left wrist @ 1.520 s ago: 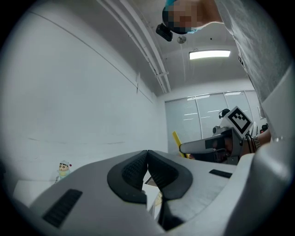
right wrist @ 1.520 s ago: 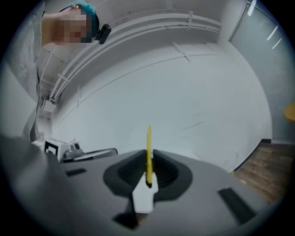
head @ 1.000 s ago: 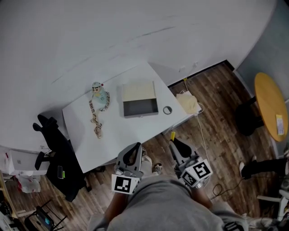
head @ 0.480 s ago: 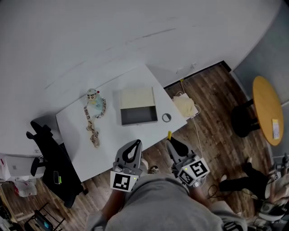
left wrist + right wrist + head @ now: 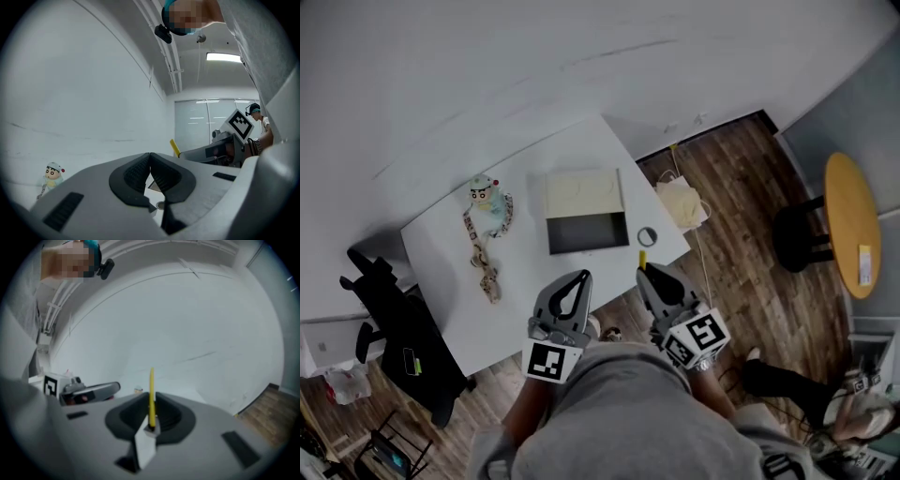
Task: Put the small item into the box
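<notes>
Floor (image 5: 741, 187): wooden boards are showing right of the bench and below its near edge; a cloth bag (image 5: 680, 204) is lying just off the right corner.
Bench (image 5: 525, 300): white, its far edges are running close to the white wall; a wide bare strip is lying open between the box and the near edge.
Black chair (image 5: 398, 323): crowding the bench's left corner.
Box (image 5: 585, 232): sitting open on the bench's right half, pale lid folded back toward the wall, dark tray facing the near edge.
Left gripper (image 5: 150, 159): hanging off the near edge, jaws pressing together on nothing.
Right gripper (image 5: 151, 404): hovering beside it, apart from the bench, jaws clenching a yellow strip (image 5: 151, 380) that is standing upright.
Toy figure (image 5: 487, 199): lying left of the box, a strap (image 5: 484, 267) trailing from it toward the near edge.
Small ring (image 5: 647, 236): resting just right of the box, near the right edge.
Views: only the head view is showing the box and ring; the left gripper view is catching the toy.
</notes>
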`<act>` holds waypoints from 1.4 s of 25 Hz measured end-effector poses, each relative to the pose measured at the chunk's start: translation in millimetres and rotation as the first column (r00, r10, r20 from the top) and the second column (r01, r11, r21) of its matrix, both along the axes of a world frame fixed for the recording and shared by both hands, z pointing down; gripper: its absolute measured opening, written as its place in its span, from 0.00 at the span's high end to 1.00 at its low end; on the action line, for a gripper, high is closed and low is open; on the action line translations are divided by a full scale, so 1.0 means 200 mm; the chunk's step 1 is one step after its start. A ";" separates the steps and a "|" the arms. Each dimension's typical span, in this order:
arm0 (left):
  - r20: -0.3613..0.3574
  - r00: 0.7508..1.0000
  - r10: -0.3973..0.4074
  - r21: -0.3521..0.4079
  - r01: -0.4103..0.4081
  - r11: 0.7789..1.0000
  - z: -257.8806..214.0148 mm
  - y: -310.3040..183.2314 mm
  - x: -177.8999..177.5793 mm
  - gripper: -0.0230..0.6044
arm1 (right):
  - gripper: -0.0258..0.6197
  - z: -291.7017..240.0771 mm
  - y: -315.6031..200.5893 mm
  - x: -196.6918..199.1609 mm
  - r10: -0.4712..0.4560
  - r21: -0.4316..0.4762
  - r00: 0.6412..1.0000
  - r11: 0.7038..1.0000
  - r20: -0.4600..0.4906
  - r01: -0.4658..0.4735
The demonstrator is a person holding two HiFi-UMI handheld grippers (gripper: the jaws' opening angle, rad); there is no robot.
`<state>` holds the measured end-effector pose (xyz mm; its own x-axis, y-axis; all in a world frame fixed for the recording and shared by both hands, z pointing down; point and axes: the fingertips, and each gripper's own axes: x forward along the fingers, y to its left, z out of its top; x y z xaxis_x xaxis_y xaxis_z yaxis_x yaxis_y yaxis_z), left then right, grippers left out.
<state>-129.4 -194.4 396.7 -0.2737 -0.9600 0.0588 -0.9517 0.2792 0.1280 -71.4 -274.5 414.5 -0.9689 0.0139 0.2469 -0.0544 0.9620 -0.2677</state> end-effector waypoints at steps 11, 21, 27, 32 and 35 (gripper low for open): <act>-0.041 0.999 0.001 -0.012 -0.002 1.000 0.10 0.01 -0.27 0.91 | 0.86 0.21 0.02 -0.28 -0.054 0.027 0.981 0.998 -0.184 0.060; -0.042 0.999 -0.015 -0.046 0.013 0.999 0.20 0.05 -0.42 0.91 | 0.86 0.45 0.01 -0.50 -0.120 0.083 0.940 0.985 -0.318 0.154; -0.067 0.997 -0.030 -0.046 0.027 0.999 0.25 0.07 -0.45 0.91 | 0.86 0.61 0.04 -0.59 -0.182 0.135 0.895 0.957 -0.407 0.256; -0.047 0.999 -0.010 -0.068 0.007 0.998 0.28 0.09 -0.46 0.91 | 0.86 0.75 0.07 -0.67 -0.238 0.125 0.856 0.937 -0.459 0.328; -0.033 0.999 -0.007 -0.075 0.004 0.997 0.29 0.10 -0.47 0.91 | 0.86 0.83 0.08 -0.71 -0.261 0.113 0.840 0.929 -0.476 0.353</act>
